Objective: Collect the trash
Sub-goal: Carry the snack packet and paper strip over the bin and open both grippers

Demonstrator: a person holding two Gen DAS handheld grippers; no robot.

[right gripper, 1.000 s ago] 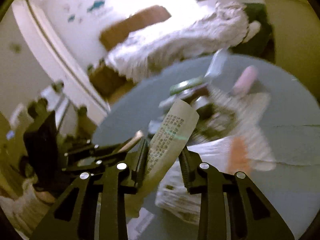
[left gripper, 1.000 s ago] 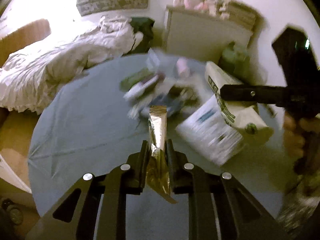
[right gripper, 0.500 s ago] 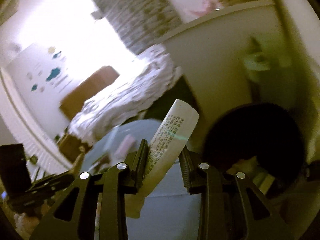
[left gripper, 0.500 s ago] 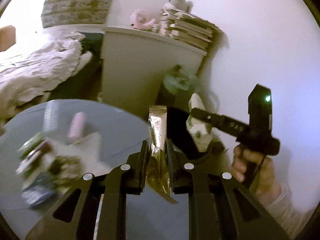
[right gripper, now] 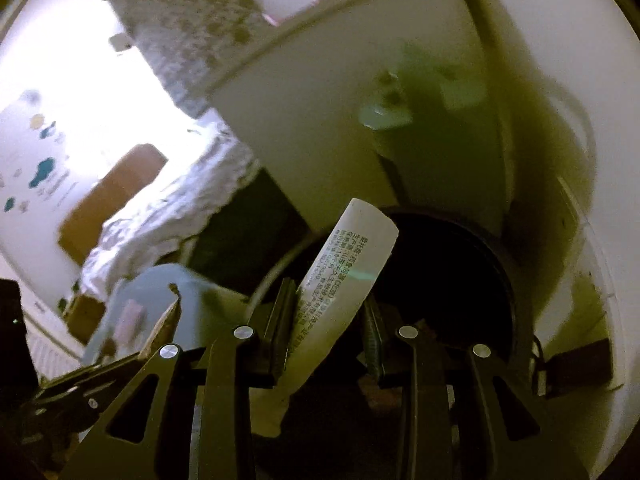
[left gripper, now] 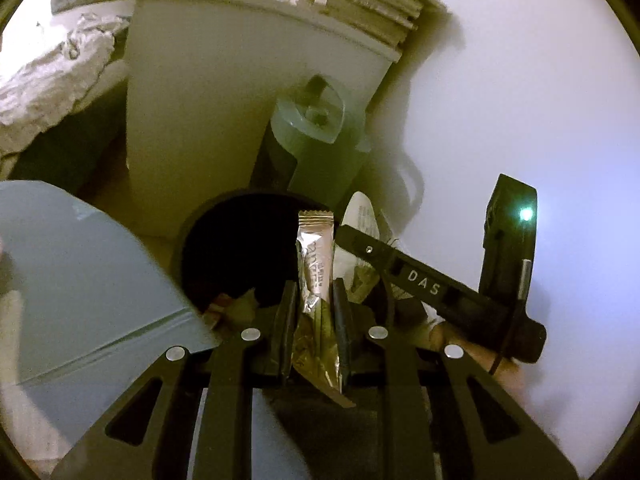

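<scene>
My left gripper [left gripper: 314, 296] is shut on a shiny gold sachet wrapper [left gripper: 316, 256] that stands up between the fingers, over the near rim of a round black trash bin [left gripper: 240, 240]. My right gripper [right gripper: 328, 300] is shut on a white printed paper packet [right gripper: 348, 256] and holds it over the same dark bin [right gripper: 448, 272]. In the left wrist view the right gripper [left gripper: 424, 284] is just to the right, its packet [left gripper: 362, 216] at the bin's edge. Some trash lies inside the bin [left gripper: 232, 306].
The blue-grey round table [left gripper: 80, 280] lies at the left, beside the bin. A white cabinet [left gripper: 240, 92] and a green-lidded container [left gripper: 316, 136] stand behind the bin. A white wall [left gripper: 520, 100] is at the right. A bed with rumpled covers [right gripper: 160, 216] lies further left.
Both grippers have swung right, away from the trash pile on the table, and come over the black bin. Each still holds its piece of trash.
</scene>
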